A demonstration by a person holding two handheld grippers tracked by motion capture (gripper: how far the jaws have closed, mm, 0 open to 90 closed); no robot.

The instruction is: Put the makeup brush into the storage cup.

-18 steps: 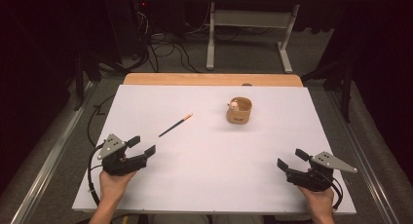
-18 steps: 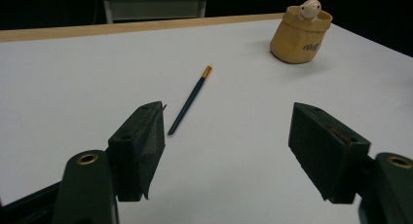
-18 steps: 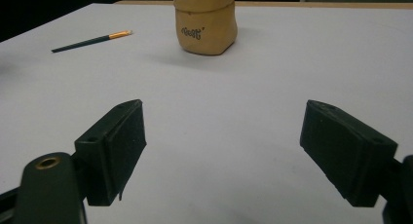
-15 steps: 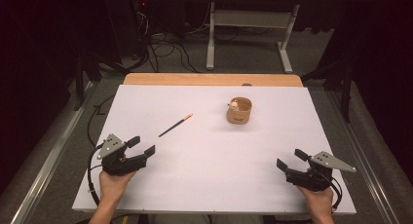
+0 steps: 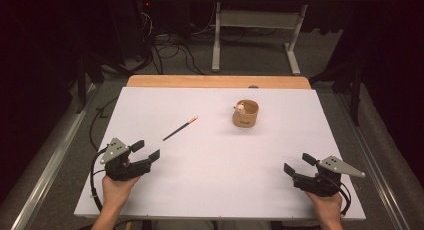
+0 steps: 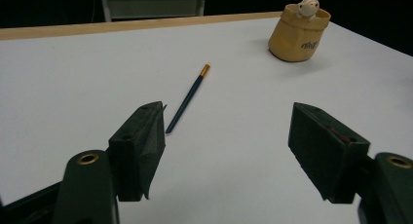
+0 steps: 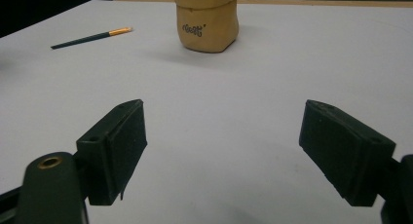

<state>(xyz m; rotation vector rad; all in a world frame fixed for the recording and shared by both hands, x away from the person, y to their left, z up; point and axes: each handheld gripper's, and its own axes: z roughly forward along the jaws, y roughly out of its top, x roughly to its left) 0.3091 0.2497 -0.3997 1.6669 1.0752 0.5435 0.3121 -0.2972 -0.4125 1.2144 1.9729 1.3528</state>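
Nothing done yet: left gripper [image 5: 144, 154] and right gripper [image 5: 297, 166] low in frame, jaws wide apart, pencil [image 5: 180, 128] and cup [image 5: 245, 114] untouched mid-frame.

We hold our black two-jaw left gripper [image 5: 147, 149] and black two-jaw right gripper [image 5: 299, 163] low at the near corners, jaws spread wide.

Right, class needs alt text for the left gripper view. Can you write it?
Two open black jaws of the left gripper rise over a white table, empty between them. Just beyond lies a dark pencil with a gold end, and farther right stands a tan cup with a small figure on its rim.
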